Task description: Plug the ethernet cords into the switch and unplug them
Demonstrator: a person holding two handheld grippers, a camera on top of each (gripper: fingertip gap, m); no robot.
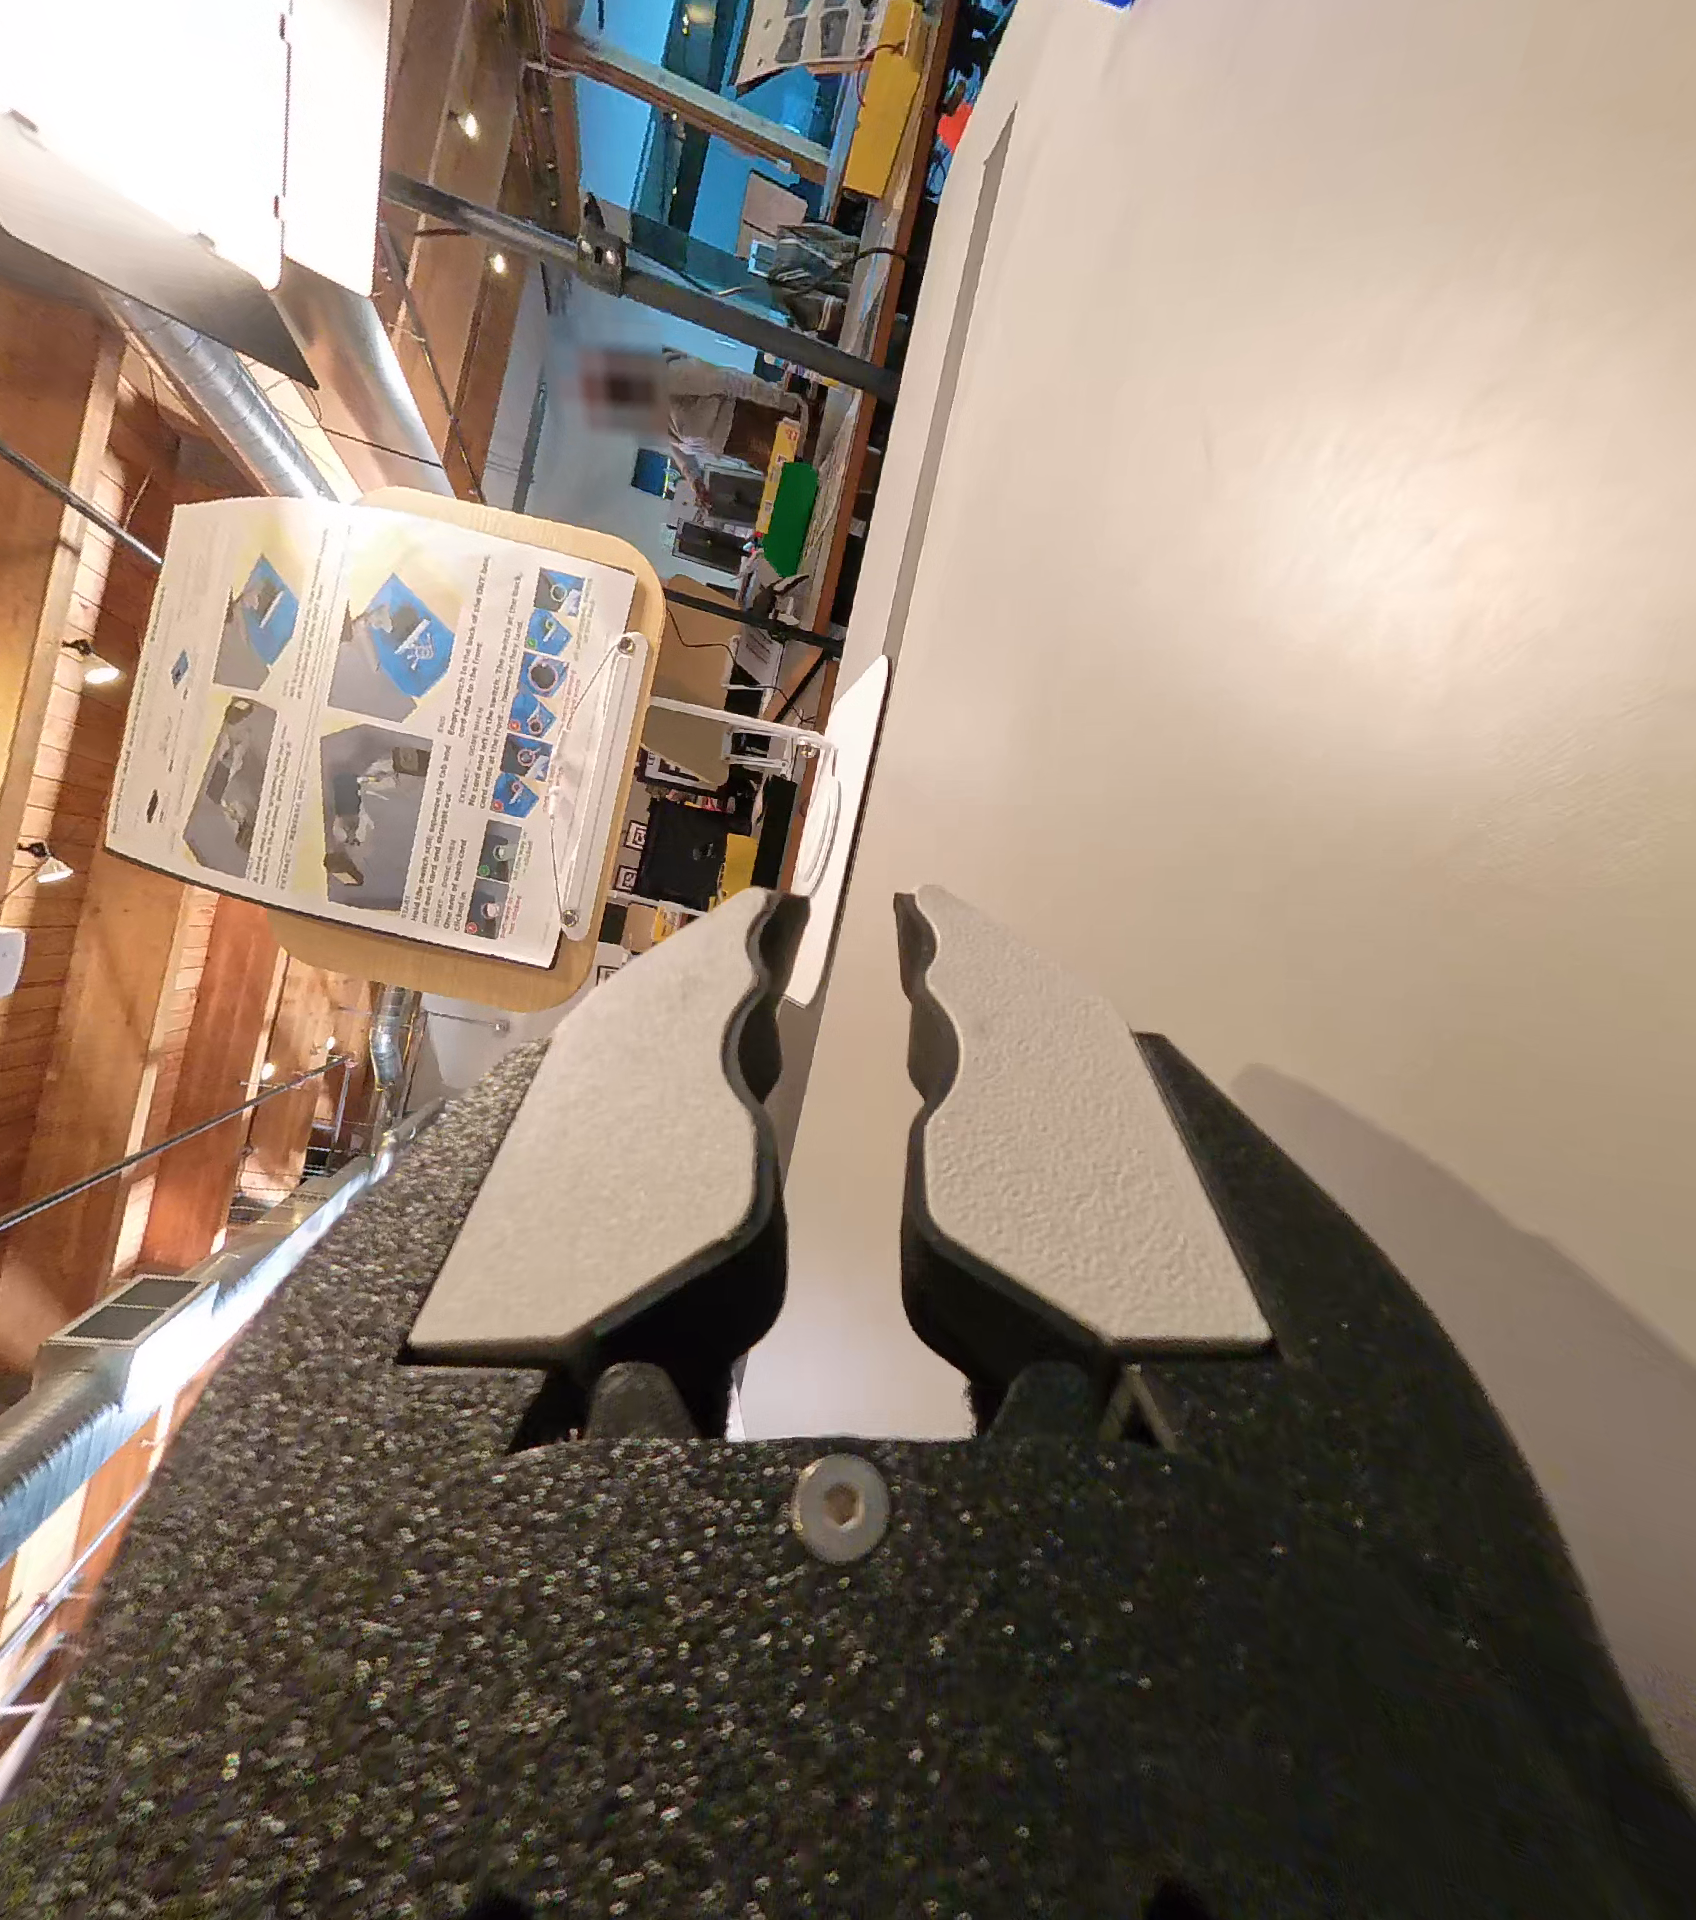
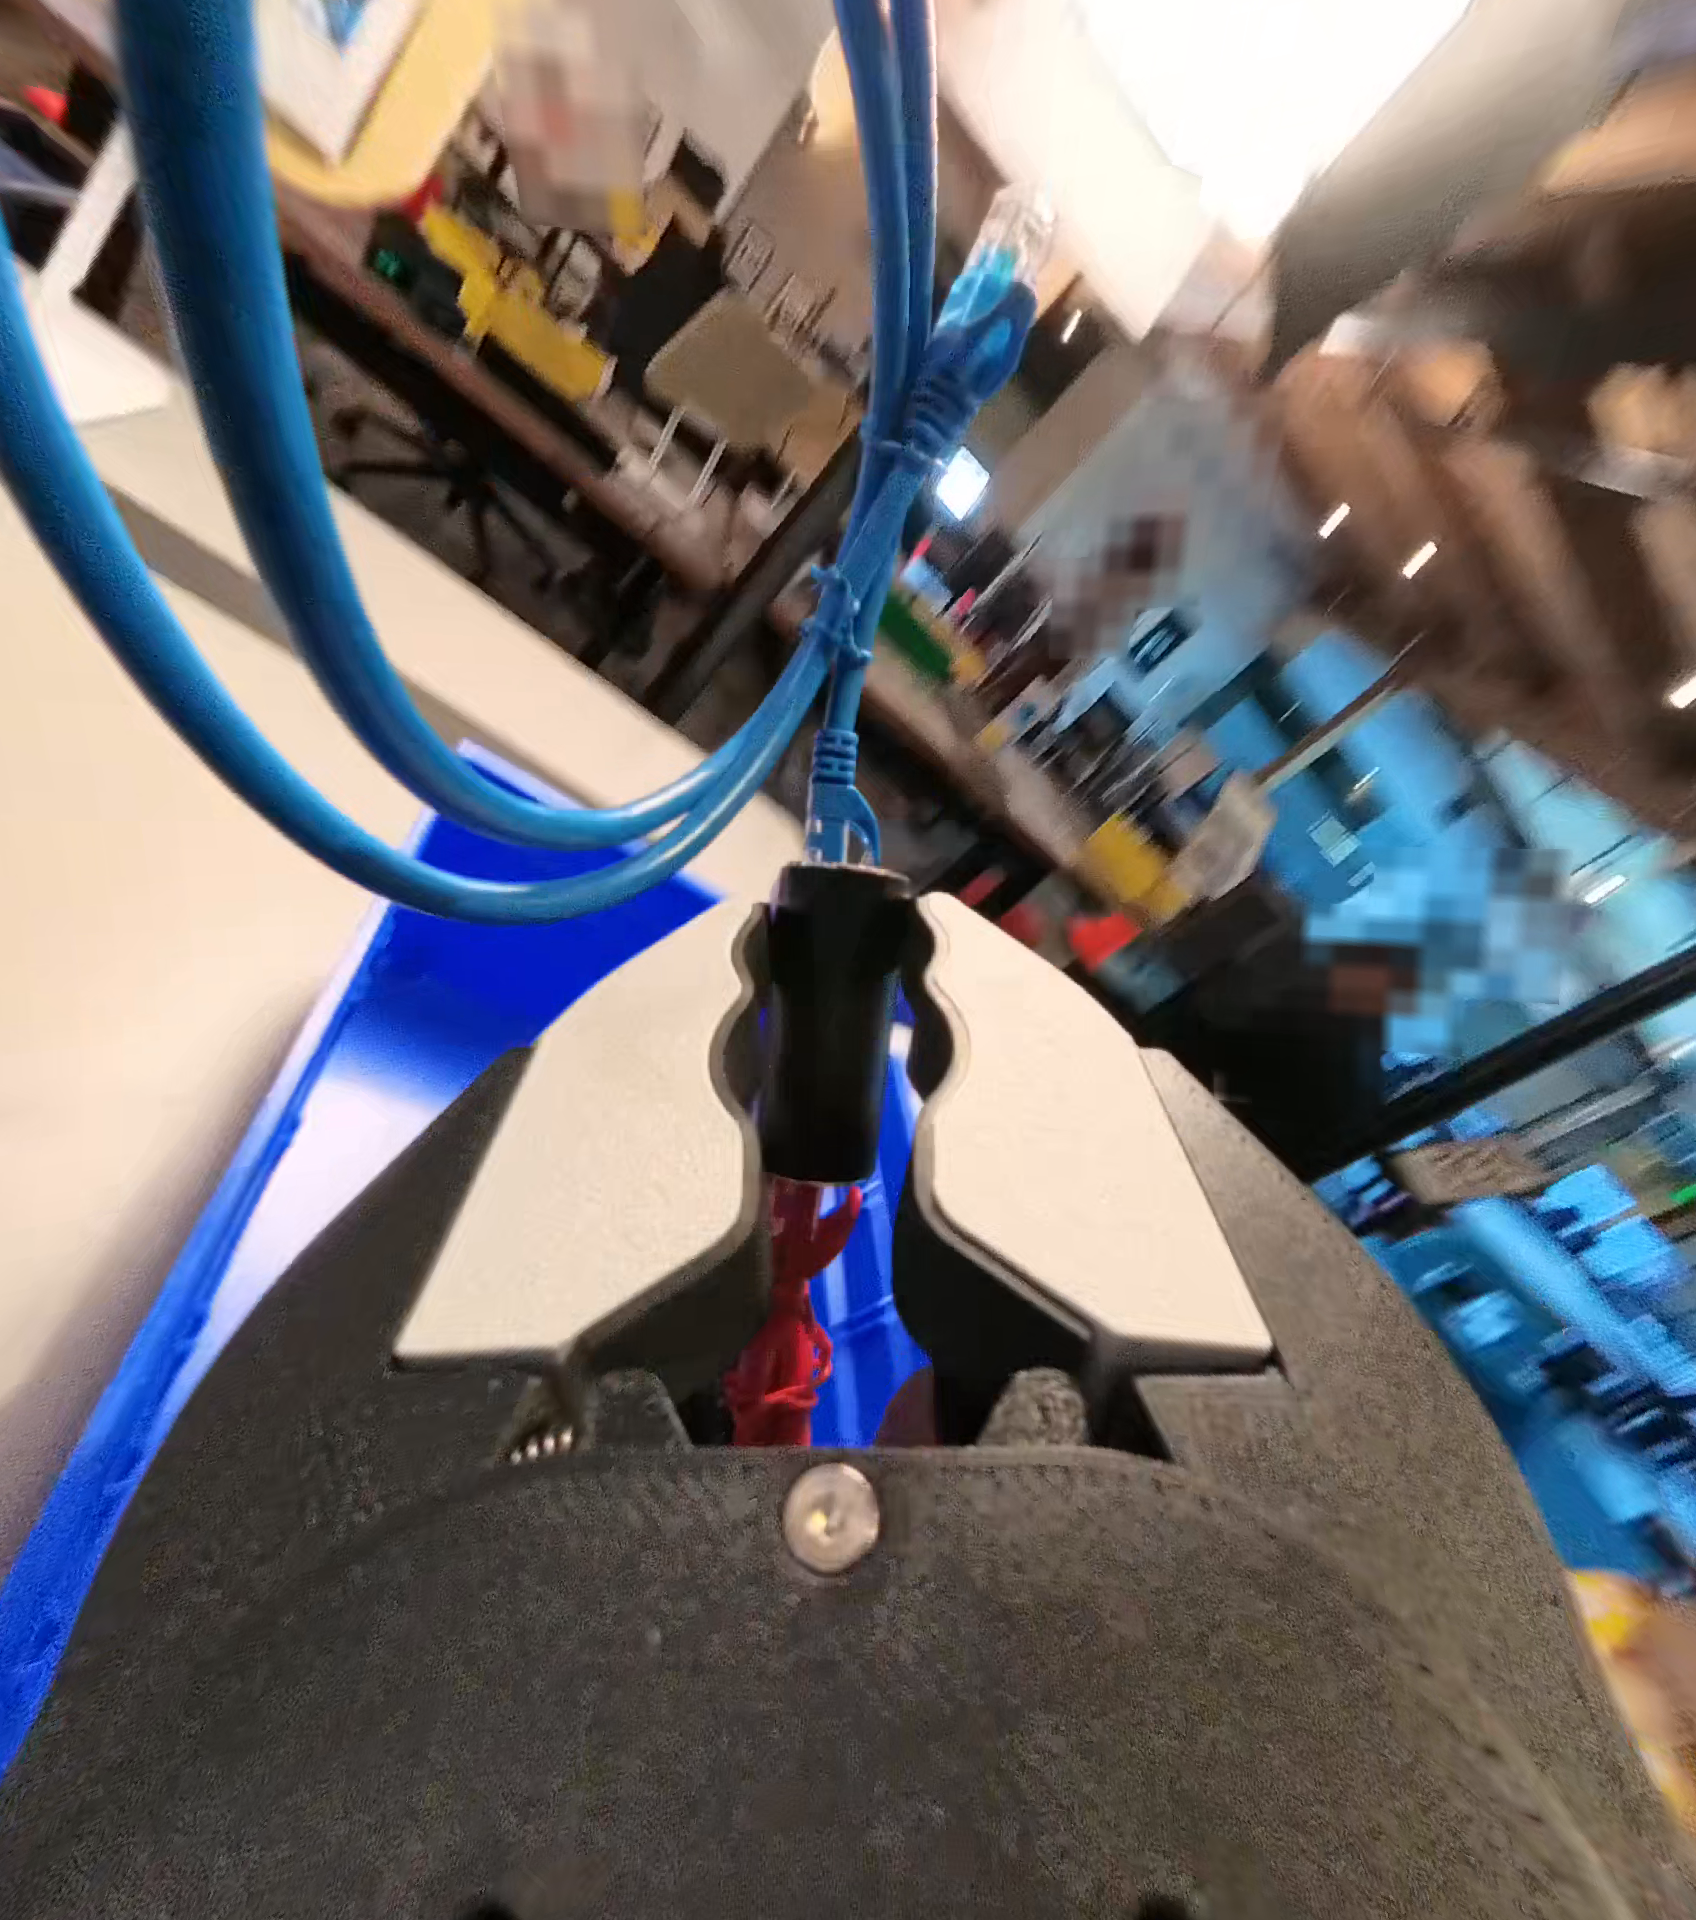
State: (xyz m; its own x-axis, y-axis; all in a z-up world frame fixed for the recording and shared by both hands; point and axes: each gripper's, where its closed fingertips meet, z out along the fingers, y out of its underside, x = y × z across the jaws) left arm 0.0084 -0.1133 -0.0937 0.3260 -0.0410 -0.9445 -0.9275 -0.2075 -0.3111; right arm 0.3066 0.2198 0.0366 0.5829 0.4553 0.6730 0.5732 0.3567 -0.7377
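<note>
Your right tongs point(image 2: 828, 1029) are clamped on a small black switch point(image 2: 828, 1039), lifted above the blue bin point(image 2: 470, 966), with one blue ethernet cord point(image 2: 231, 582) plugged into its top and a red one point(image 2: 782, 1340) below. Your left tongs point(image 1: 849, 940) stand apart, empty, over the white counter point(image 1: 1343, 623). The cords are light and floppy; grip the stiff boot by the plug, pressing its fragile latch
</note>
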